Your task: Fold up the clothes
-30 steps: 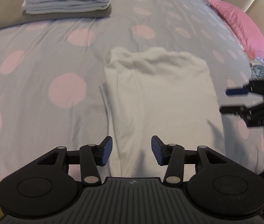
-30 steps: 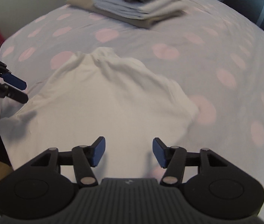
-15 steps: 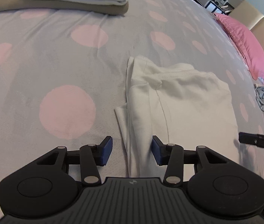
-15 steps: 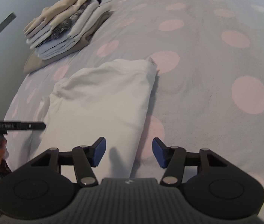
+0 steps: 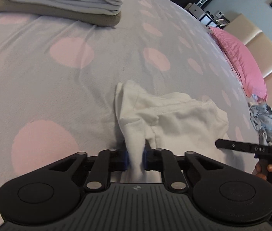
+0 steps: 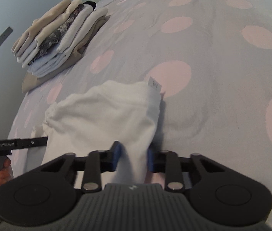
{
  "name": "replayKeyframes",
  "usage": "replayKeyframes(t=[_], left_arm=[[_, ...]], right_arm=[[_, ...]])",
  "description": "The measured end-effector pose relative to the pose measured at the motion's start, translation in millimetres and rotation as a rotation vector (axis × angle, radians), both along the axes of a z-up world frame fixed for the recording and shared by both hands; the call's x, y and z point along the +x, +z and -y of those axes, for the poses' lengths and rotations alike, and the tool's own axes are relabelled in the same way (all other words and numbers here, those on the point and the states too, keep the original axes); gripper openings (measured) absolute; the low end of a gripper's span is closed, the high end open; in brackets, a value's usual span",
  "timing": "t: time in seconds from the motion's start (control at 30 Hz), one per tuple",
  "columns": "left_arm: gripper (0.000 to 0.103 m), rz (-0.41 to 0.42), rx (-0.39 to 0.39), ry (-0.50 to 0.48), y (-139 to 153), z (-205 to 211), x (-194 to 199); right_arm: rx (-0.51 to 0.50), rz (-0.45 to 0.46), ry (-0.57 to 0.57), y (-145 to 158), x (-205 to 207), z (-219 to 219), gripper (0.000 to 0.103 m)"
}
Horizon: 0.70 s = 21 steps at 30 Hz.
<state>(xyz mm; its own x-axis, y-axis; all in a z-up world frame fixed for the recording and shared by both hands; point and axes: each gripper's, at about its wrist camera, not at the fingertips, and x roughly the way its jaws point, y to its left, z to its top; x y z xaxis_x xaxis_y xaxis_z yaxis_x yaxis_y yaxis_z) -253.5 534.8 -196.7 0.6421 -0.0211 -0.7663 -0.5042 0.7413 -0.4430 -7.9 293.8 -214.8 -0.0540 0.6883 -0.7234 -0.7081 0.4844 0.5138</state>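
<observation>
**Both grippers clamped on the white garment's near edge**

While the white garment [image 5: 184,119] lies partly folded on the bed's grey, pink-dotted cover [image 5: 59,88], each gripper has a pinch of its near edge. Left gripper [image 5: 135,158]: jaws have just been closing and now press a bunched fold of the white fabric between the blue pads; cloth rises in a ridge from the pads toward 12 o'clock. Right gripper [image 6: 132,158]: jaws likewise have just been closing, now clamped on a thicker wad of the same garment, so they stand a little wider than the left pair.

In the left wrist view the right gripper's black finger enters at 3 o'clock over the garment's edge, with the person's hand [image 5: 266,170] on its handle. In the right wrist view the left gripper shows at 9 o'clock, also hand-held.

A care label [image 6: 154,83] stands up at the garment's far corner, at about 12 o'clock from the right jaws.

Stack of folded clothes [image 6: 59,38] sits on the cover at 10 o'clock, well apart from the garment. Pink pillow [image 5: 239,57] at 2 o'clock in the left view; crumpled pale-blue clothing [image 5: 263,117] just below it.
</observation>
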Motion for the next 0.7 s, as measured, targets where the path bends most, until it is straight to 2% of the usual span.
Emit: replayKeyframes(t=[0.07,0.17,0.27,0.4,0.53,0.7], left_arm=[[0.009,-0.007,0.038,-0.006,4.6,5.8,1.5],[0.009,0.01,0.055,0.015,15.6,10.9,-3.0],[0.008,0.023,0.104,0.014,36.0,20.6,-8.2],[0.008,0.015,0.184,0.035,69.1,34.4,-20.6],[0.008,0.001,0.222,0.091,96.4,35.8,-43.5],[0.008,-0.028,0.262,0.147,123.0,27.6,-79.1]], right_arm=[[0.014,-0.005,-0.015,0.4,0.9,1.9,0.01],[0.038,0.012,-0.021,8.1,-2.1,5.8,0.008],[0.061,0.033,-0.012,22.9,-5.3,7.6,0.007],[0.081,0.102,0.062,53.8,-15.8,-3.3,0.006],[0.115,0.148,0.14,86.3,-25.5,-24.5,0.006],[0.146,0.178,0.247,120.0,-39.8,-77.8,0.006]])
